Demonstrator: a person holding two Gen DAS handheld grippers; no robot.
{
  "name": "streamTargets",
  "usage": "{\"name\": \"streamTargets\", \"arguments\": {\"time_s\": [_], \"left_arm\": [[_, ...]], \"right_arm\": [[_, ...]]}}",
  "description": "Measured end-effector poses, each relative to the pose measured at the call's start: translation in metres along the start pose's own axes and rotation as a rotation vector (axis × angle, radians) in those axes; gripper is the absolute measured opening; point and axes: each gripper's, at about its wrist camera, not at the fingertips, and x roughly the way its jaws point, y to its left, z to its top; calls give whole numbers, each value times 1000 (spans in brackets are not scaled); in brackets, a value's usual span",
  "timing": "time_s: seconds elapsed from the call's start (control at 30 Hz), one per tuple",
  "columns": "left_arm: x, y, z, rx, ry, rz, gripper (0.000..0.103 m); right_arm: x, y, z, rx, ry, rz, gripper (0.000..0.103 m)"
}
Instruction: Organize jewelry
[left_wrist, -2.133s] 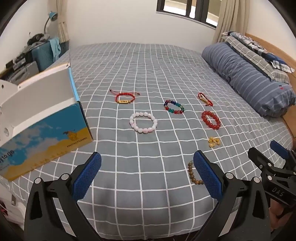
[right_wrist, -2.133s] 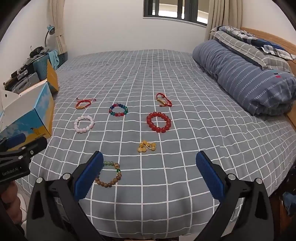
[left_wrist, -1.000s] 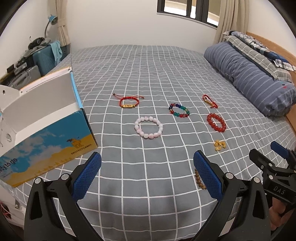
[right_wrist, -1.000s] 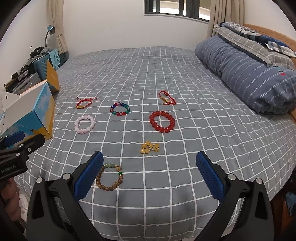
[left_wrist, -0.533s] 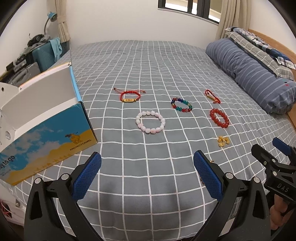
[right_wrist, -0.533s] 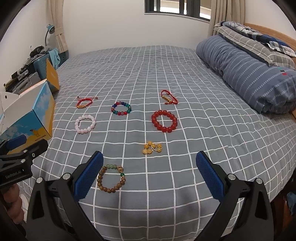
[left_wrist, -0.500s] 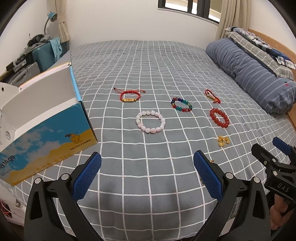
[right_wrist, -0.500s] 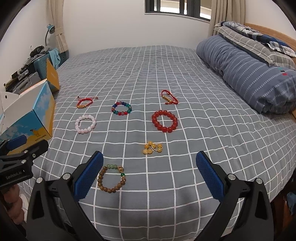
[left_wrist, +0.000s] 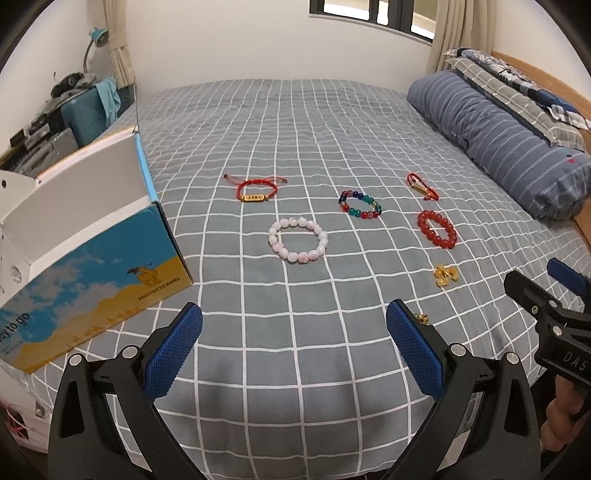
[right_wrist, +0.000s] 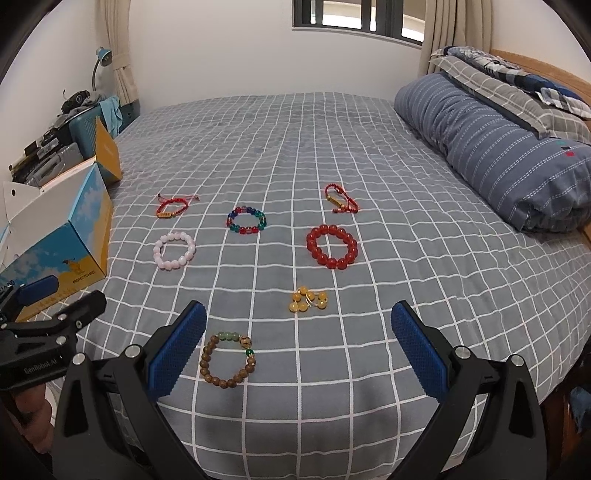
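Several bracelets lie on the grey checked bed (left_wrist: 295, 122): a red cord one with a gold bar (left_wrist: 256, 192), a pink bead one (left_wrist: 297, 240), a multicolour bead one (left_wrist: 360, 204), a red cord one (left_wrist: 422, 185), a red bead one (left_wrist: 437, 229), a yellow bead cluster (left_wrist: 446, 275). A brown wooden bead bracelet (right_wrist: 228, 360) lies just ahead of my right gripper's left finger. My left gripper (left_wrist: 293, 350) is open and empty above the bed's near edge. My right gripper (right_wrist: 297, 349) is open and empty.
An open blue and yellow shoebox (left_wrist: 92, 254) stands on the bed's left side. A rolled striped duvet (left_wrist: 506, 140) and pillows lie along the right. A cluttered shelf and teal suitcase (left_wrist: 86, 114) are at the far left.
Both grippers have edged forward and slightly lower over the bed; the bracelets sit a little nearer in view. The jaws stayed open.
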Motion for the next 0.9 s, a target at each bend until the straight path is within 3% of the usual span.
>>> {"name": "streamTargets", "arguments": {"time_s": [0.73, 0.9], "left_arm": [[-11, -7, 2, 4, -20, -15, 97], [-2, -8, 17, 13, -22, -16, 97]], "right_arm": [[-8, -6, 1, 17, -15, -14, 96], [-3, -10, 10, 13, -15, -9, 96]]}}
